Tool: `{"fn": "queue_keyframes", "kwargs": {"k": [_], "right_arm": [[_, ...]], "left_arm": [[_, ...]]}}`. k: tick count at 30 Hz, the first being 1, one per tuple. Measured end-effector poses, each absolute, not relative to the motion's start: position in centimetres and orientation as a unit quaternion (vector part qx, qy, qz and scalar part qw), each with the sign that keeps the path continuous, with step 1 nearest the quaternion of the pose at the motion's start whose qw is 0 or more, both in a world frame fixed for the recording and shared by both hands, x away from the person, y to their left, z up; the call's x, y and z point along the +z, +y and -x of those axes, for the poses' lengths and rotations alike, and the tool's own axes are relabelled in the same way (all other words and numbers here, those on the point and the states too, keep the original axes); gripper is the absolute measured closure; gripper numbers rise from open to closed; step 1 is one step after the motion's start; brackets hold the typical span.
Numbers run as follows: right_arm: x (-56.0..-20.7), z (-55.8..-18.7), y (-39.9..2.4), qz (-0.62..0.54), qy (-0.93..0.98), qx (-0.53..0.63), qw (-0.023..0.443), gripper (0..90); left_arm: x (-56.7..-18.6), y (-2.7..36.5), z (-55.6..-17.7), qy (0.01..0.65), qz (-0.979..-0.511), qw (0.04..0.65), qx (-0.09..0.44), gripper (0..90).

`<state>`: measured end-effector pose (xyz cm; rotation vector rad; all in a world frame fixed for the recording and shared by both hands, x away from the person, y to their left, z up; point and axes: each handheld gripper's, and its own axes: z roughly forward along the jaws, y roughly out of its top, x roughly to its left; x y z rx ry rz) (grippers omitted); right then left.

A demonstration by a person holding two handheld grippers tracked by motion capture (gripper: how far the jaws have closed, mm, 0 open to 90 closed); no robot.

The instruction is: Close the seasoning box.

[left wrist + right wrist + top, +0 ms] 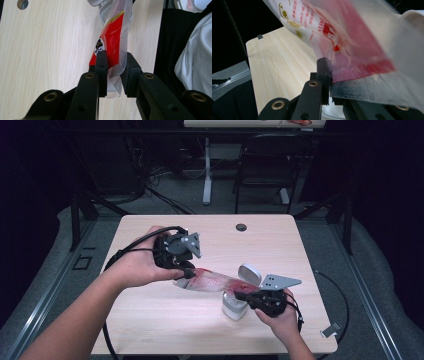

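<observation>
A clear plastic bag with red print is stretched between my two grippers just above the wooden table. My left gripper is shut on the bag's left end; in the left gripper view its jaws pinch the bag near its edge. My right gripper is shut on the bag's right end; in the right gripper view one black finger presses the bag, which hides the other. A white container with its lid flipped open stands under that end.
A round cable hole sits near the table's far edge. Beyond the table stand a dark chair and a desk leg. A small grey item lies on the floor at the right. Cables trail off both grippers.
</observation>
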<state>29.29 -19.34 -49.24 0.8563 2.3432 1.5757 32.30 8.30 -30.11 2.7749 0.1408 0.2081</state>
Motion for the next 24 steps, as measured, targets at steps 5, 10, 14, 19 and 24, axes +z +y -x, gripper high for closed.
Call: {"fn": "queue_keyframes", "kwargs": {"k": [5,10,14,19,24], "right_arm": [[-49.25,-29.29,-19.34,-0.289,0.791,0.532,0.095,87.5],[-49.26,-29.3,-19.34,-0.289,0.79,0.532,0.096,87.5],[-49.27,-29.31,-19.35,-0.289,0.791,0.531,0.096,87.5],[-49.35,-29.31,-19.3,-0.29,0.788,0.534,0.094,87.5],[-49.41,-29.36,-19.3,-0.29,0.789,0.533,0.093,87.5]], "left_arm": [[-30.11,8.28,-32.29,0.053,-0.98,0.179,0.073,77.1],[-30.06,8.25,-32.32,0.052,-0.98,0.178,0.071,77.1],[-29.99,8.19,-32.34,0.05,-0.981,0.176,0.071,77.0],[-29.94,8.11,-32.33,0.049,-0.98,0.176,0.073,77.0],[-29.88,8.04,-32.35,0.05,-0.98,0.179,0.072,77.0]]}}
